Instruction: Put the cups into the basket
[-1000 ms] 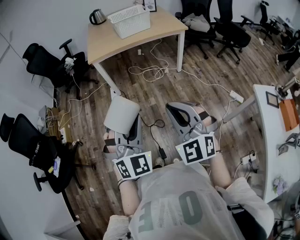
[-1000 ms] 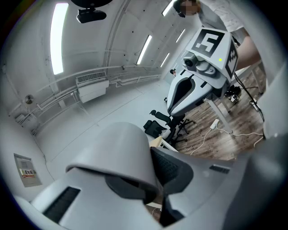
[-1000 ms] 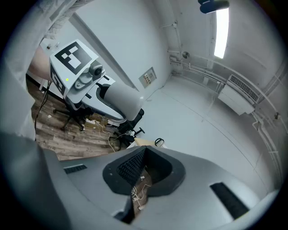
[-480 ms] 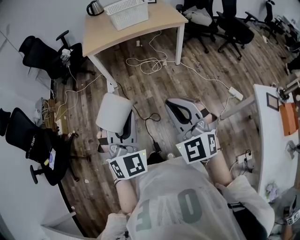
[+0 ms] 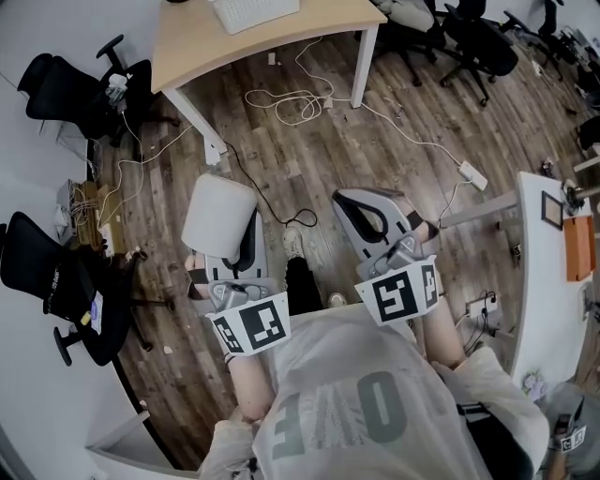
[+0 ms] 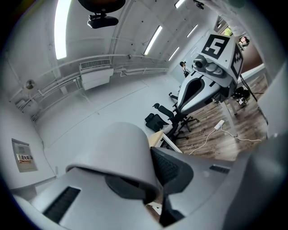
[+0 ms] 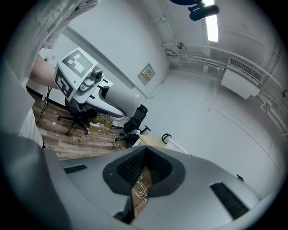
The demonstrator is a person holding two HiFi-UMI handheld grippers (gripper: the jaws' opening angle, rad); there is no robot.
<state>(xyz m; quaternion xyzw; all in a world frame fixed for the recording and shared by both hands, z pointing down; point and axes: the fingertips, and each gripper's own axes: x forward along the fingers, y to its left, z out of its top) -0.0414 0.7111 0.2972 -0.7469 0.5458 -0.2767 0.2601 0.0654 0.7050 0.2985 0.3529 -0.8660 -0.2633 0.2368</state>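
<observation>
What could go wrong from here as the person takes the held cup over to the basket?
1. Loose cables lie on the floor before the table that bears the basket; a trip seems possible.
2. The cup juts out past the left gripper, so it might slip or knock the table edge.

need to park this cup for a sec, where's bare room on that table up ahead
The wooden table is bare on both sides of the white basket and along its front edge. The floor below that edge is crowded with coiled white cable; a black cord crosses the planks nearer the white cup.
</observation>
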